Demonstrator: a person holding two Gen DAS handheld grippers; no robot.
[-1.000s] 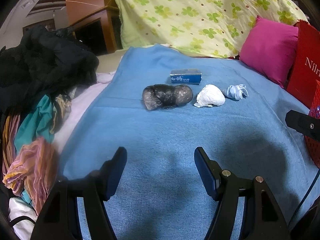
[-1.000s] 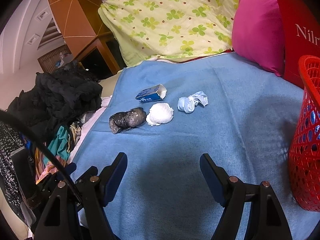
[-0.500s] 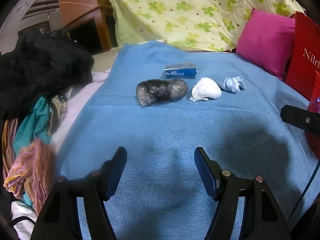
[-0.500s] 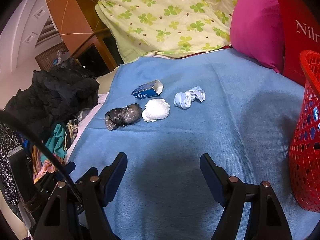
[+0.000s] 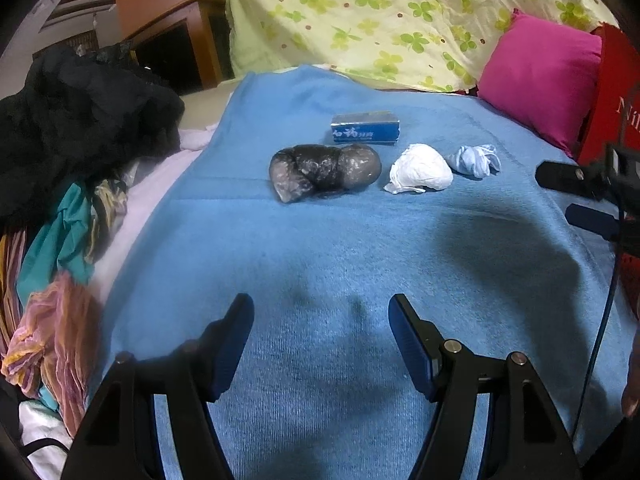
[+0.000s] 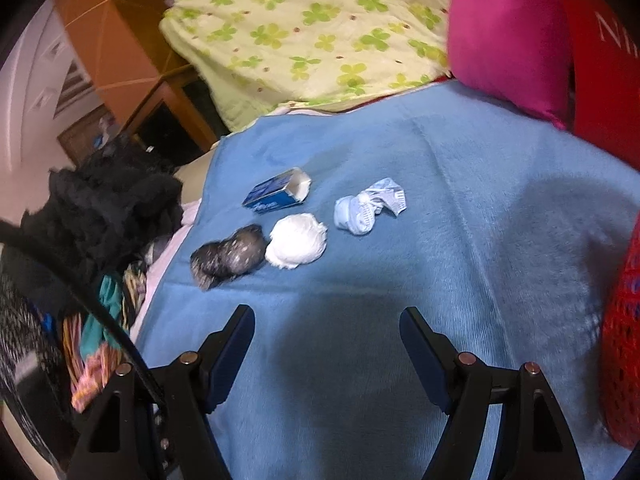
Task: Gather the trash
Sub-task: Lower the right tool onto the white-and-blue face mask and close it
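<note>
Red mesh basket (image 6: 624, 344), contents unseen, beside blue fleece blanket (image 6: 440, 280); on it: crumpled black bag (image 5: 324, 172), white wad (image 5: 420, 168), open carton (image 6: 278, 196). Both grippers' (image 5: 321, 344) (image 6: 326, 354) fingers wide, empty.

bed with blue blanket (image 5: 320, 264), clover-print quilt (image 5: 380, 20) and pink pillow (image 5: 540, 76) behind, orange wood cabinet (image 5: 160, 12) far left, dim light.

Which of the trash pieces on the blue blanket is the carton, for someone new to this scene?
On the blue blanket, four trash pieces lie near the floral quilt. The carton sits just behind the dark bag, nearest the quilt. It alone is a box: blue with white print, one end open, while the others are crumpled wads.
</note>
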